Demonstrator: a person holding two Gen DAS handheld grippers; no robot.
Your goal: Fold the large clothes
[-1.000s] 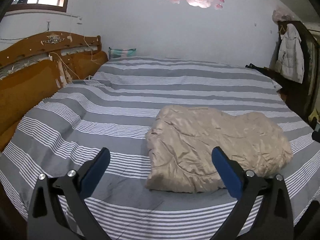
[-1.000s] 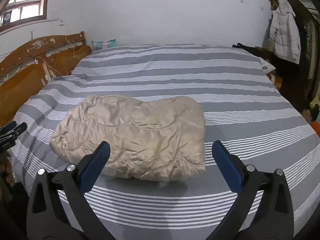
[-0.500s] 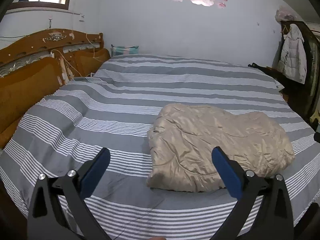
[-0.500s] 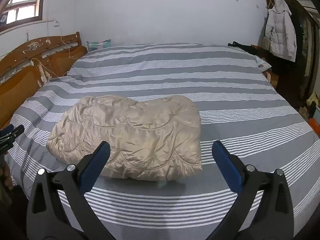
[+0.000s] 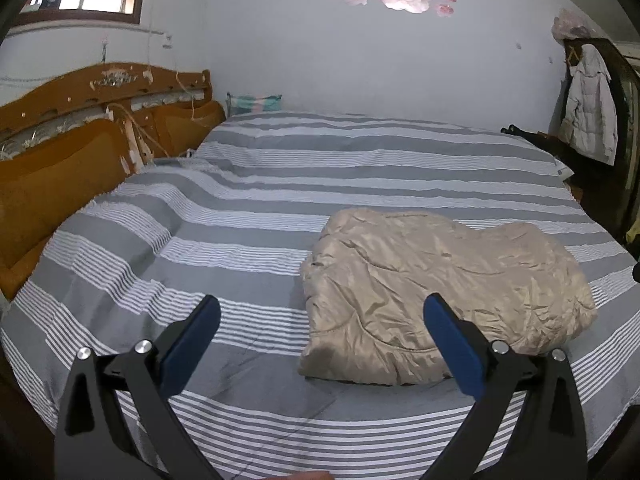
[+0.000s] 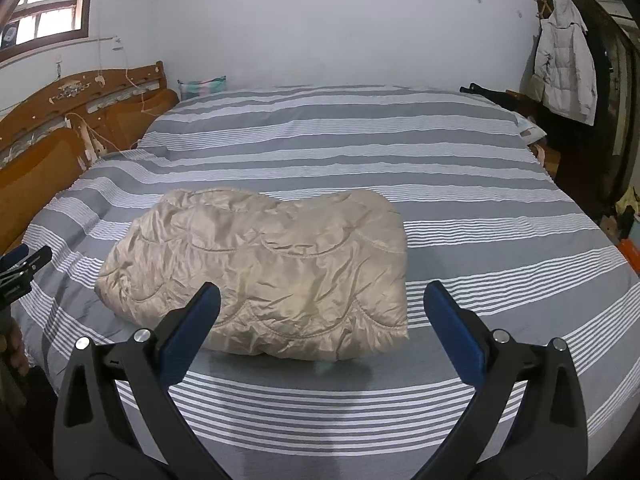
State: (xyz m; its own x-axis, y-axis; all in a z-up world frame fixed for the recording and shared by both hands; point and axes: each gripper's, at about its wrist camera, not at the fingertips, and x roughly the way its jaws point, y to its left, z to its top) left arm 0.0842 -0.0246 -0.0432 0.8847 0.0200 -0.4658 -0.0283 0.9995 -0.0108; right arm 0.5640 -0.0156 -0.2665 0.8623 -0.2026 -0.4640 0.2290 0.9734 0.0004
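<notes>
A beige quilted jacket (image 5: pixel 440 292) lies folded into a thick bundle on the grey-and-white striped bed (image 5: pixel 280 184). My left gripper (image 5: pixel 320 344) is open and empty, held back from the bed's near edge with the bundle's left end between its blue pads. In the right wrist view the same jacket (image 6: pixel 264 272) sits ahead and a little left. My right gripper (image 6: pixel 320 332) is also open and empty, short of the bundle's near edge. The left gripper's tip (image 6: pixel 20 268) shows at the far left of that view.
A wooden headboard (image 5: pixel 80 152) runs along the left side of the bed. A small pillow (image 5: pixel 254 104) rests against the far wall. A pale padded coat (image 6: pixel 564 64) hangs on dark furniture at the right. An orange box (image 6: pixel 632 252) sits on the floor to the right.
Both grippers have drawn back and lifted slightly, so the bed and folded jacket look a little farther away. The jacket has not moved, and both grippers stayed open.
</notes>
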